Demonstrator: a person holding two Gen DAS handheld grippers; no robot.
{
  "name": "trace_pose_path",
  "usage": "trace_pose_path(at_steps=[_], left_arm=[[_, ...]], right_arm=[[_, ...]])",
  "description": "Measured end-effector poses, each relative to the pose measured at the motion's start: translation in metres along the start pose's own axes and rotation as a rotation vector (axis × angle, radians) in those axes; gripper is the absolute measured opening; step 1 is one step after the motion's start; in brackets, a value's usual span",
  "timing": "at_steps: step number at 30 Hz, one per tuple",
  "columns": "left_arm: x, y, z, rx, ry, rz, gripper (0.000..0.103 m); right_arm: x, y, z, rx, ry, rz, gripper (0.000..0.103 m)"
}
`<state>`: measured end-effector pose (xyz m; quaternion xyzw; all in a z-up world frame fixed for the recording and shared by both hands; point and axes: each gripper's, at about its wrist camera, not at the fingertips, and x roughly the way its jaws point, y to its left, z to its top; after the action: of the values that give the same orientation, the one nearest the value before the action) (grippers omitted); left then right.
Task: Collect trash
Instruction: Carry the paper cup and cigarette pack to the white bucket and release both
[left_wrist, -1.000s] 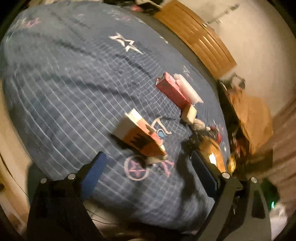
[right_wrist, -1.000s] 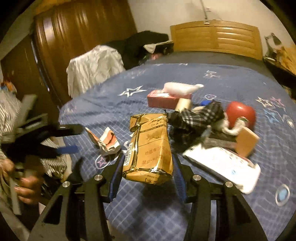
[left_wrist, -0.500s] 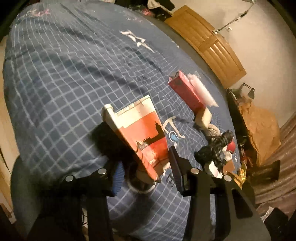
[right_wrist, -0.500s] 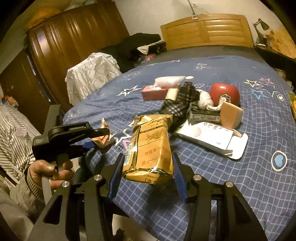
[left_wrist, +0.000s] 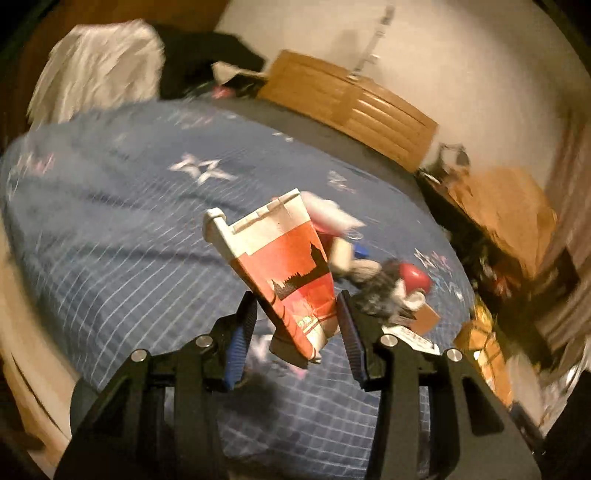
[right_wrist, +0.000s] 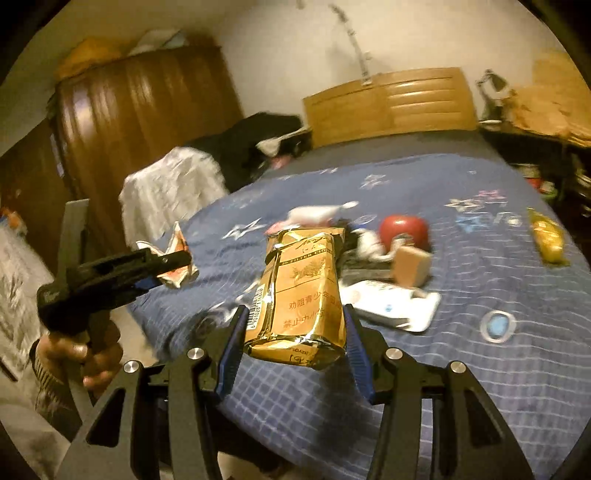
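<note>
left claw (left_wrist: 295, 321): clamped on a flattened red and white carton (left_wrist: 286, 273), held clear above the bed (left_wrist: 110, 236).
carton look: crushed flat, white top flap, red body with a dark skyline print, tilted with its top leaning left.
right claw (right_wrist: 293, 347): clamped on a gold cigarette pack (right_wrist: 301, 291), held off the blue checked bedspread.
pack look: shiny gold wrapper, creased, barcode down its left side, red chinese lettering low on the face.
right view only: the left claw (right_wrist: 162, 266) seen from the side with the carton (right_wrist: 177, 258) in it, the person's hand (right_wrist: 79, 350) on its grip, a wardrobe (right_wrist: 140, 140), a yellow wrapper (right_wrist: 548, 236) lying apart near the bed's right edge, a white flat box (right_wrist: 395, 304).
both views: red apple (right_wrist: 404, 230), tan block (right_wrist: 410, 266), wooden headboard (left_wrist: 354, 107).
left view: blurred; small items beside the apple cannot be told apart.
</note>
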<state>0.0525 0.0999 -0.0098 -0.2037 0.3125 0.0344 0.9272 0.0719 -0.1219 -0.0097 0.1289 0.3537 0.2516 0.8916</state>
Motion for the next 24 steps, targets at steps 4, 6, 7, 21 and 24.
trace_pose_path(at_steps=[4, 6, 7, 21, 24], left_arm=[[0.003, -0.050, -0.004, 0.176, -0.019, -0.002, 0.043], [0.005, -0.072, -0.010, 0.247, -0.025, -0.004, 0.043], [0.006, -0.083, -0.012, 0.280, -0.024, -0.008, 0.043], [0.016, -0.162, -0.038, 0.471, -0.040, -0.036, 0.043], [0.018, -0.186, -0.042, 0.510, -0.049, -0.057, 0.043]], right_arm=[[-0.015, -0.015, -0.004, 0.049, -0.027, -0.052, 0.052], [-0.022, -0.017, -0.006, 0.058, -0.034, -0.067, 0.052], [-0.024, -0.018, -0.006, 0.059, -0.037, -0.073, 0.052], [-0.069, -0.053, -0.016, 0.121, -0.107, -0.201, 0.052], [-0.087, -0.071, -0.018, 0.149, -0.138, -0.249, 0.052]])
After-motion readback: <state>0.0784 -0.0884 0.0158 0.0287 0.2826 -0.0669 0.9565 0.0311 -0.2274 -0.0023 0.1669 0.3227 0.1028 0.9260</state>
